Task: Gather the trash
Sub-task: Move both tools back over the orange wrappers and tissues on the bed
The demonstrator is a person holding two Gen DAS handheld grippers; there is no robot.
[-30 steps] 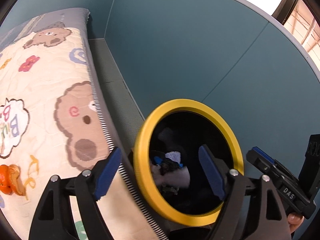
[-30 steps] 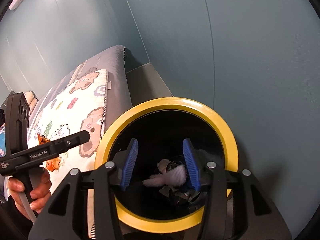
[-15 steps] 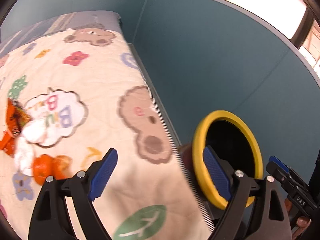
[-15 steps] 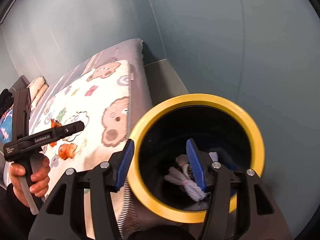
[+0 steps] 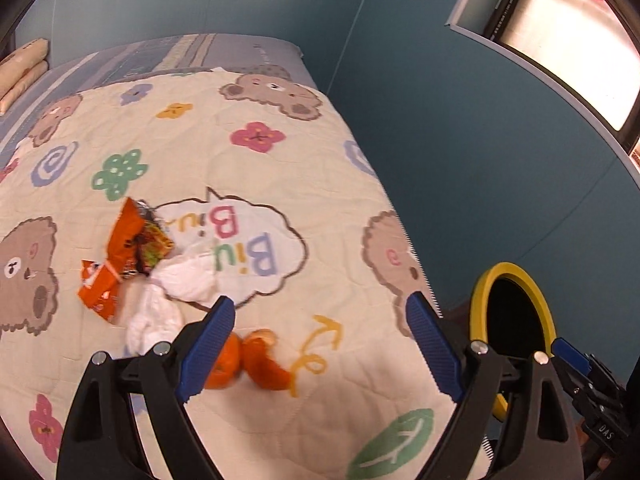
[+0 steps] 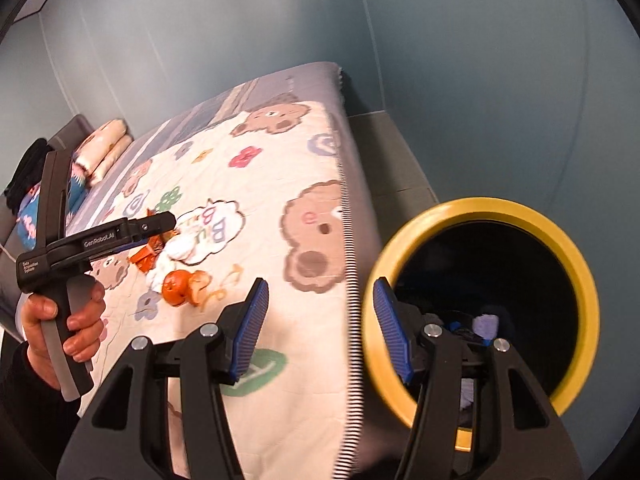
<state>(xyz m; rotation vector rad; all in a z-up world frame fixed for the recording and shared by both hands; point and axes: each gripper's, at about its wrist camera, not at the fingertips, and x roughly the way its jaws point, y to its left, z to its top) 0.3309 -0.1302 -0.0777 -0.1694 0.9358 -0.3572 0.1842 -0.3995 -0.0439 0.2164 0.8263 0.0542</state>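
1. Your left gripper [image 5: 320,344] hangs over the quilt [image 5: 280,160] with its blue fingers [image 5: 208,348] spread wide; its jaws have just been opening, and nothing is between them.
2. Your right gripper [image 6: 316,328] has its fingers partly apart, having just opened a little, and they hold nothing; it straddles the quilt's striped edge, one finger over the quilt and the other in front of the bin's rim.
3. The yellow-rimmed bin [image 6: 576,280] stands just beside the quilt's edge, on the side of the teal wall [image 6: 500,100]. Scraps lie in its dark inside.
4. The trash sits together near the middle of the quilt: an orange snack wrapper [image 5: 120,256], touching crumpled white tissue [image 5: 180,280], on the printed cloud.
5. The orange peel [image 5: 244,356] lies on the quilt nearer to you than the tissue, just beyond your left gripper's left finger.
6. Your left hand [image 6: 60,320] wraps the handle at the quilt's near side.
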